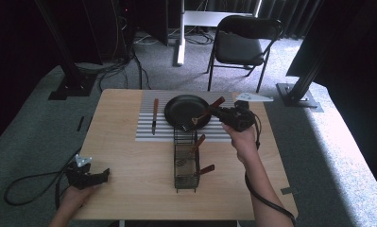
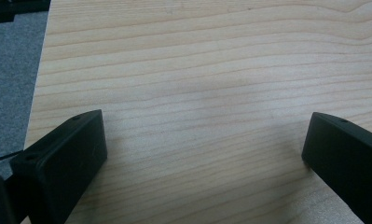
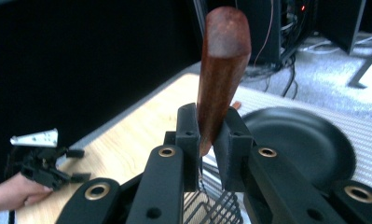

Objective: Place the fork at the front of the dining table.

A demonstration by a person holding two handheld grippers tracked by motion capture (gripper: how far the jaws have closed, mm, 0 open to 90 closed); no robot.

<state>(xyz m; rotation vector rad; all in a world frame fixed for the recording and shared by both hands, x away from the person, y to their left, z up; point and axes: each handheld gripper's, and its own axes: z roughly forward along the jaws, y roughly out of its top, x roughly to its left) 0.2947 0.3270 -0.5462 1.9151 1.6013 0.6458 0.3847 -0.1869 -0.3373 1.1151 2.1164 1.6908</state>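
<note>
My right gripper [image 1: 213,112] is shut on the brown wooden handle [image 1: 218,101] of a utensil, and its metal end [image 1: 186,126] hangs over the top of a wire basket [image 1: 185,163]. In the right gripper view the handle [image 3: 223,56] sticks up from between the closed jaws of the right gripper [image 3: 209,133], with the basket wires [image 3: 216,210] just below. A black pan [image 1: 186,109] lies on the striped mat [image 1: 146,132] right behind. My left gripper [image 1: 105,174] rests open on the bare wood of the table's near left corner, seen up close as the left gripper [image 2: 204,140] with nothing between its jaws.
Two more wooden-handled utensils [image 1: 199,142] [image 1: 206,169] stand in the basket. A knife [image 1: 155,116] lies on the mat's left part. The pan [image 3: 298,140] is to the right of my right jaws. A folding chair [image 1: 243,45] stands beyond the table [image 1: 129,194].
</note>
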